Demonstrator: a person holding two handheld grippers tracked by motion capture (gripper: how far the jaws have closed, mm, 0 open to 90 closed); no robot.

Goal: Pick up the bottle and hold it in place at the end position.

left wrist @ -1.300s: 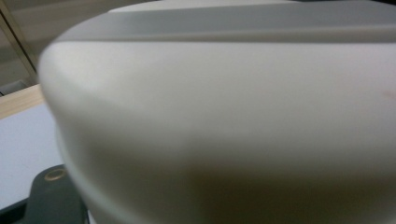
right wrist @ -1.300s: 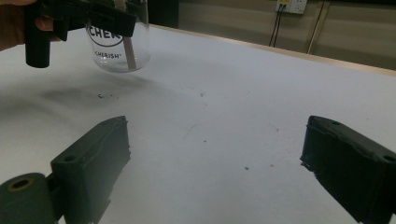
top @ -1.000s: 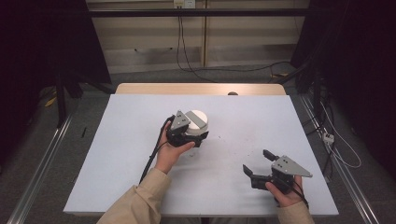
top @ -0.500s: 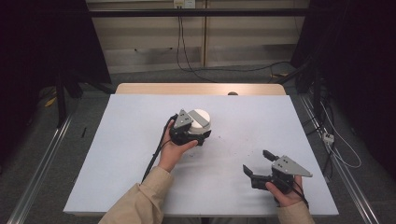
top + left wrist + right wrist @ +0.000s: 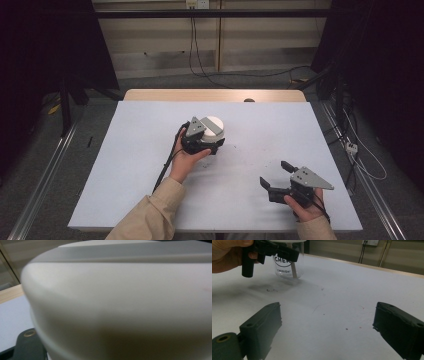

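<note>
A clear glass jar point(image 5: 289, 267) with "CHERISH" printed on it and a white lid point(image 5: 215, 123) stands upright near the table's middle. My left gripper point(image 5: 209, 145) is pressed up to its near side at lid height. In the right gripper view its black jaws point(image 5: 284, 252) lie across the jar's top. The lid point(image 5: 125, 302) looms blurred and very close in the left gripper view. The jaws look shut, and I cannot tell whether they pinch anything. My right gripper point(image 5: 276, 174) rests near the front right, open point(image 5: 327, 322), with bare table between its jaws.
The white tabletop point(image 5: 125, 175) has a wooden strip along its far edge point(image 5: 210, 95). Faint dark smudges point(image 5: 270, 290) mark the surface in front of the jar. Cables run over the floor behind and to the right of the table point(image 5: 360, 160).
The left gripper has edged slightly right, closer against the jar. The jar and the right gripper have stayed where they were.
</note>
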